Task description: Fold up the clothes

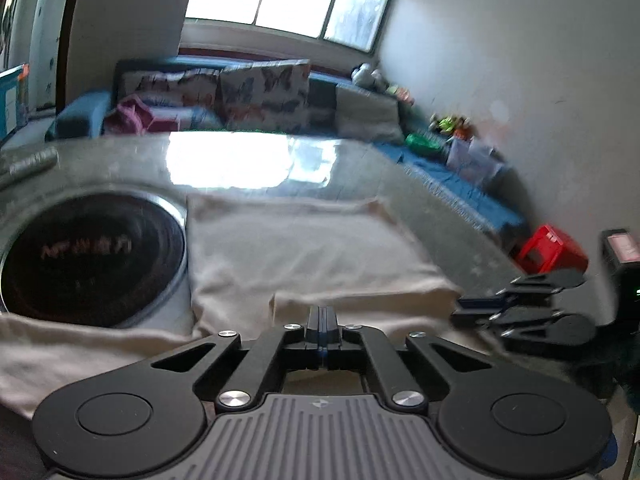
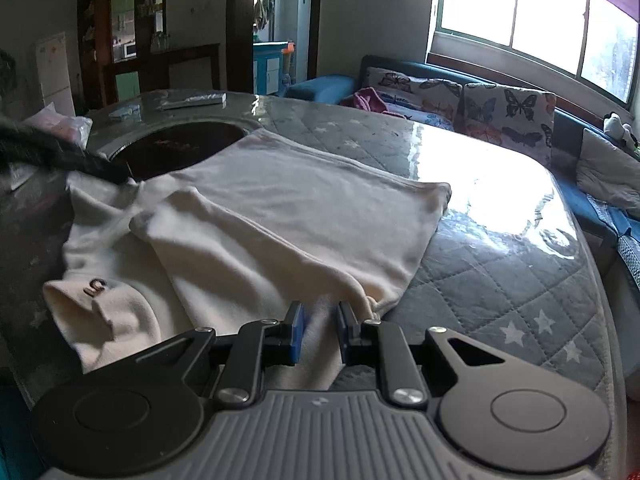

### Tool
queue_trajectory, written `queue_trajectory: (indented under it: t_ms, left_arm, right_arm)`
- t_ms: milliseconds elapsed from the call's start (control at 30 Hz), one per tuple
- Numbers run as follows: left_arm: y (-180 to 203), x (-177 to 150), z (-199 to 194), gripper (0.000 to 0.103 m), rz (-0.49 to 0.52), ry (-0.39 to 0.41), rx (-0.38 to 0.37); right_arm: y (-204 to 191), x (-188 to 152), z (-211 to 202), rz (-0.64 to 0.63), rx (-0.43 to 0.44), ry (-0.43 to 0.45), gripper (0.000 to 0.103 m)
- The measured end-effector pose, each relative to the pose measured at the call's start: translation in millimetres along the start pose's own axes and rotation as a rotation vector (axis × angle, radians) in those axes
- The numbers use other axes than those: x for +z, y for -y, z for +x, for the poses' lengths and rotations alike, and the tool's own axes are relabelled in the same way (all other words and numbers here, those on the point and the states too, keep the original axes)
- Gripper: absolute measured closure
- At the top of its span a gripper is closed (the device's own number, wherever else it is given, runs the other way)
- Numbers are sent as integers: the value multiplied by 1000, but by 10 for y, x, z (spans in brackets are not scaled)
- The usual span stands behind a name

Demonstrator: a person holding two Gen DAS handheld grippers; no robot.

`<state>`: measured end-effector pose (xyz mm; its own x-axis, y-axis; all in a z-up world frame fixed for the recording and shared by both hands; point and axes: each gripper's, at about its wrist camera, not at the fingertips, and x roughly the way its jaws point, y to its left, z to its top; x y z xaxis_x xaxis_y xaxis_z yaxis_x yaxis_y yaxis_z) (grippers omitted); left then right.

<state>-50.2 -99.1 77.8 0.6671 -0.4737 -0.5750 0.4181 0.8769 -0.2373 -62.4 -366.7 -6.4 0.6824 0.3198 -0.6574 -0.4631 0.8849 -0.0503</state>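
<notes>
Pinching nothing, your left tool (image 1: 322, 320) is pressed together over the cream garment (image 2: 280, 216). Your right tool (image 2: 320, 330) stands slightly spread around the garment's near hem. It lies on the quilted surface (image 2: 500, 280), partly covering a round dark hob (image 1: 92, 264).

a table (image 2: 500, 264) under a grey quilted star-print cover with a glossy clear sheet carries a cream garment (image 2: 280, 216), partly folded, its edge overlapping a round black hob (image 1: 92, 256); flat packets (image 2: 196, 100) lie at the far end.
</notes>
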Motion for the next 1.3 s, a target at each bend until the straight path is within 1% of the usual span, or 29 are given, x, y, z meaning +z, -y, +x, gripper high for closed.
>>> queue_trajectory:
  t_ms: [67, 167, 233, 267, 300, 333, 367, 400, 433, 567, 600, 633, 667, 700, 733, 767, 933, 1000, 1033, 1100, 1200, 1233, 1300]
  left_arm:
    - [-2, 1, -12, 103, 18, -6, 14]
    - [-51, -73, 84, 100, 23, -56, 21]
    - [-59, -141, 133, 92, 43, -79, 31]
    - [-53, -171, 155, 90, 56, -84, 37]
    - [-48, -196, 180, 85, 68, -90, 40]
    - [-45, -217, 202, 75, 79, -95, 43]
    - [-45, -231, 218, 70, 87, -96, 50]
    - [-36, -244, 237, 62, 99, -94, 59]
    - [-25, -256, 256, 58, 113, -93, 61]
    - [-20, -295, 355, 60, 141, -106, 65]
    - [-22, -303, 382, 64, 144, -108, 69]
    - [-33, -307, 402, 79, 140, -109, 63]
    - [-41, -311, 414, 87, 135, -110, 56]
    - [-47, -315, 423, 90, 131, -109, 50]
    - [-47, -315, 414, 95, 132, -104, 49]
    - [-47, -305, 393, 96, 129, -98, 47]
    - [-17, -200, 128, 96, 131, -43, 21]
    - [-5, -190, 60, 96, 143, -43, 4]
    - [-3, -207, 62, 96, 150, -56, 1]
    - [-19, -254, 109, 95, 157, -80, 18]
    - [-86, -268, 149, 92, 128, -101, 28]
    - [-101, -270, 159, 90, 122, -104, 30]
    - [-85, -253, 155, 89, 136, -92, 25]
  right_arm:
    - [-7, 0, -10, -3, -3, 1, 87]
    - [-92, 17, -126, -33, 12, 21, 84]
    - [-178, 12, -205, -58, 41, 22, 84]
    - [-229, 0, -229, -76, 53, 15, 84]
    - [-281, -13, -254, -94, 65, 8, 84]
    - [-332, -26, -279, -113, 77, 1, 84]
    - [-379, -42, -291, -132, 84, -7, 84]
    - [-422, -62, -297, -153, 84, -13, 84]
    - [-455, -79, -294, -172, 79, -18, 84]
    - [-517, -120, -237, -214, 37, -30, 85]
    - [-522, -122, -228, -218, 33, -29, 85]
    - [-525, -123, -222, -221, 31, -27, 85]
    - [-529, -124, -214, -226, 29, -28, 86]
    - [-536, -128, -209, -233, 24, -27, 88]
    - [-544, -133, -207, -239, 19, -25, 95]
    - [-545, -135, -212, -240, 19, -23, 98]
    - [-492, -100, -412, -211, 60, 12, 101]
    - [-484, -102, -480, -214, 76, 12, 101]
    - [-484, -113, -488, -217, 81, 6, 101]
    - [-482, -148, -460, -216, 86, -15, 101]
    - [-476, -183, -433, -199, 79, -21, 95]
    - [-488, -186, -437, -204, 69, -18, 88]
    - [-521, -184, -430, -226, 50, -12, 87]
